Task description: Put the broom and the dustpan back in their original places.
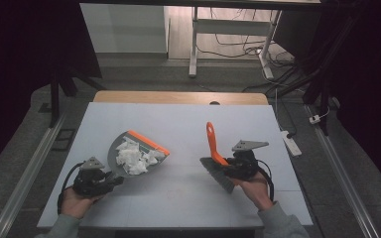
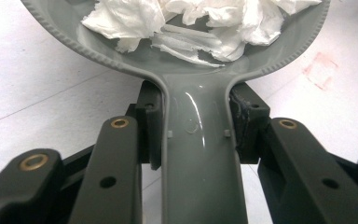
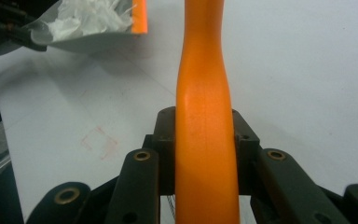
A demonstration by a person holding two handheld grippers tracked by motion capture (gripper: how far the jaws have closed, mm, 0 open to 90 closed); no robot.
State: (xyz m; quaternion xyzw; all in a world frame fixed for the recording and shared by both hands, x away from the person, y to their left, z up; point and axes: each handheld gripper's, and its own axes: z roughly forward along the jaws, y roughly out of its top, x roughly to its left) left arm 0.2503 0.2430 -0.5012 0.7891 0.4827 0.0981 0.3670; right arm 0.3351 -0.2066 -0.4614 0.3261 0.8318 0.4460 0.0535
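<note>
The left claw (image 1: 110, 181) is clamped on the handle of the grey dustpan (image 1: 129, 151). In the left gripper view, both pads press against the sides of that handle, which runs straight up between the jaws into the pan's bowl. The dustpan sits at the left-centre of the white counter (image 1: 178, 124), its orange front lip (image 1: 148, 141) pointing away from the person and toward the right. Crumpled white paper scraps (image 1: 135, 157) lie inside the bowl, heaped against its rear wall near the handle junction.

The right claw (image 1: 225, 166) is clamped on the orange handle of the hand brush (image 1: 213, 148). In the right gripper view, the handle passes between both pads and rises beyond them, with each pad bearing on one side. In the high view, the handle stands nearly upright with a slight tilt to the left, and the grey bristle head (image 1: 218, 176) lies low at the counter surface, just beside the person's right hand (image 1: 253, 186).

The brush and the dustpan are well apart, with bare counter between them. A faint reddish square mark (image 3: 100, 142) is visible on the counter surface in front of the right claw. The person's left hand (image 1: 77, 198) grips the left tool body near the counter's near-left edge.
</note>
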